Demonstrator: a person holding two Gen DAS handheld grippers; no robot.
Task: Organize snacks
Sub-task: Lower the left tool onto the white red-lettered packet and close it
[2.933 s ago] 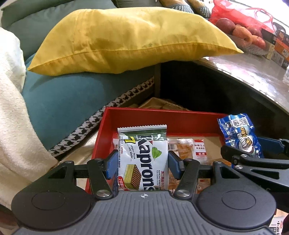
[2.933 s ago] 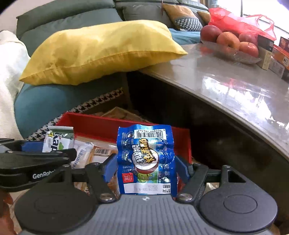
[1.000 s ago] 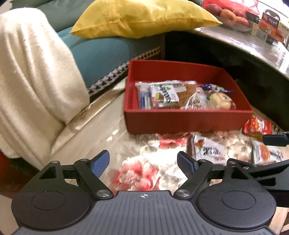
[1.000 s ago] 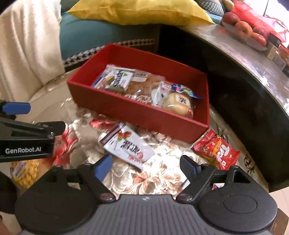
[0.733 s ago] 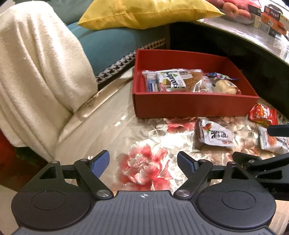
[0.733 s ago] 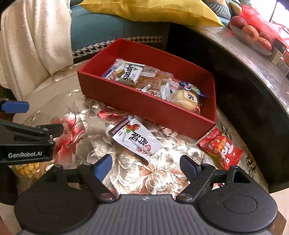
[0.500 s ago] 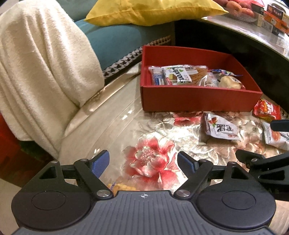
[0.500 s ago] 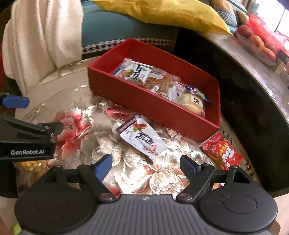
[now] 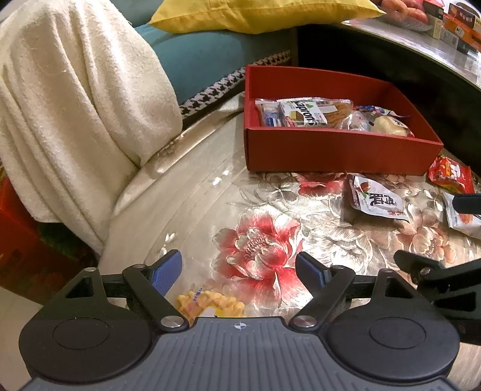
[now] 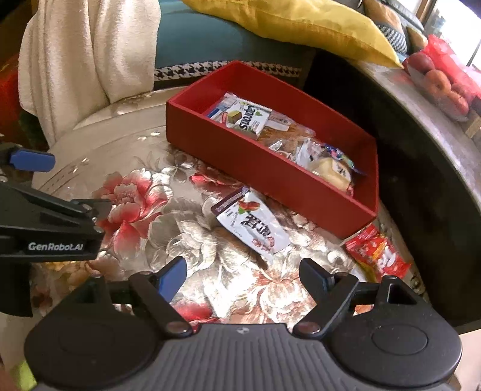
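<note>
Both claws hang spread and empty over a round counter (image 9: pixel 192 192) covered in glossy floral cloth with red peonies. The left claw (image 9: pixel 239 272) has its blue ribbed pads wide apart above a crinkly yellow snack packet (image 9: pixel 210 303) that lies at the near edge, partly hidden by the claw's body. The right claw (image 10: pixel 243 276) is likewise wide, with nothing between its fingers, just near of a flat white pouch (image 10: pixel 255 225) printed with red fruit and dark characters.

A rectangular red cardboard box (image 10: pixel 240 156) sits at the far side of the counter. Inside it, toward the left end, lies a white and green Kaprons wafer pack (image 10: pixel 248 118); beside it is a clear wrapper holding something brown, and at the right end a pale round bun in plastic (image 10: pixel 330 171).

The white pouch lies just in front of the box's near wall. A shiny red foil packet (image 10: pixel 378 255) lies off the box's right corner. A fluffy cream towel (image 9: pixel 75 105) drapes at the far left, with a yellow pillow (image 10: pixel 300 24) behind.
</note>
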